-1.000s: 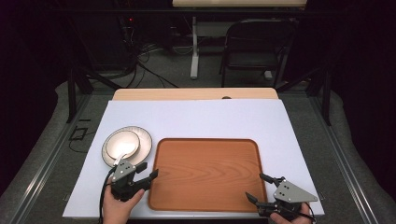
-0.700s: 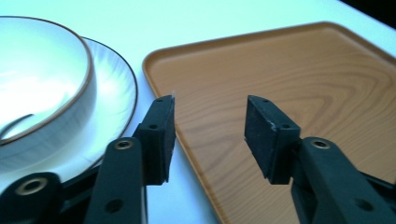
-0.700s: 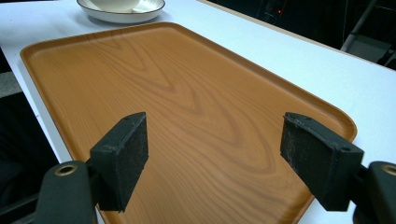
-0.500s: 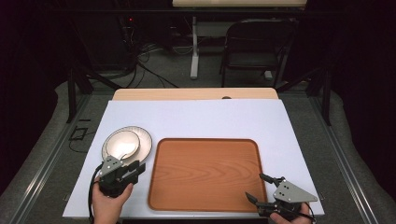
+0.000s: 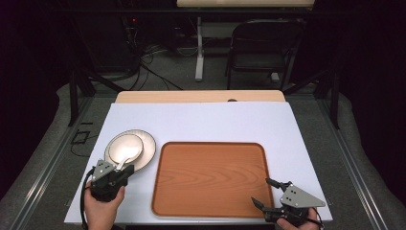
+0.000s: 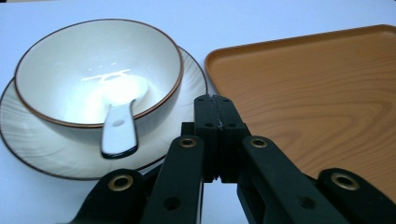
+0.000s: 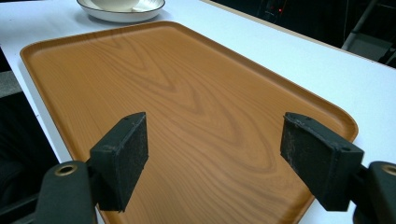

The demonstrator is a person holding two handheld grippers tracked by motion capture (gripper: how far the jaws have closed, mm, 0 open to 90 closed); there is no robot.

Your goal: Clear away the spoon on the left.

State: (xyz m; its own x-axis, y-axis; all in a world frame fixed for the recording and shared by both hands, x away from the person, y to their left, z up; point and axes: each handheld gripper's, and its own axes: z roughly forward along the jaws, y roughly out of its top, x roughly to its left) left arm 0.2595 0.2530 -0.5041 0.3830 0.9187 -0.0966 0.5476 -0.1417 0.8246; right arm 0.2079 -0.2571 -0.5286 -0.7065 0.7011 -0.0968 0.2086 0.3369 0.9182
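Since the earlier frame the left gripper [image 5: 123,168] has slid from the tray's [image 5: 210,179] near-left corner over to the plate's [image 5: 146,152] near edge, and its jaws have just been closing; they now meet pad to pad with nothing between them, as the left gripper view [image 6: 215,109] shows. Its tips lie over the plate's near rim, just short of the spoon [image 5: 122,162], whose handle sticks out over the bowl's [image 5: 125,146] near edge toward them. Whether the tips touch the plate cannot be told.

Bowl, spoon and plate form one stack just left of the tray, the plate's rim close beside the tray's left edge. Tray and plate rest on a white sheet [image 5: 201,120] covering the table. Behind the table stand a folding chair [image 5: 261,45] and a tangle of cables [image 5: 153,57] on the floor. Nothing lies on the tray.

At the tray's near-right corner, the right gripper [image 5: 269,192] is held by a hand [image 5: 292,224] with jaws wide apart and nothing between them.

From the left gripper view come details the high view loses: the bowl's [image 6: 98,70] brown rim, the spoon's [image 6: 119,133] white handle with a small hole, and the plate's [image 6: 42,149] faint streaked pattern. Looking along the tray's [image 7: 187,107] wood grain, the right gripper view [image 7: 215,149] catches the plate [image 7: 121,14] far off past the tray's far corner.
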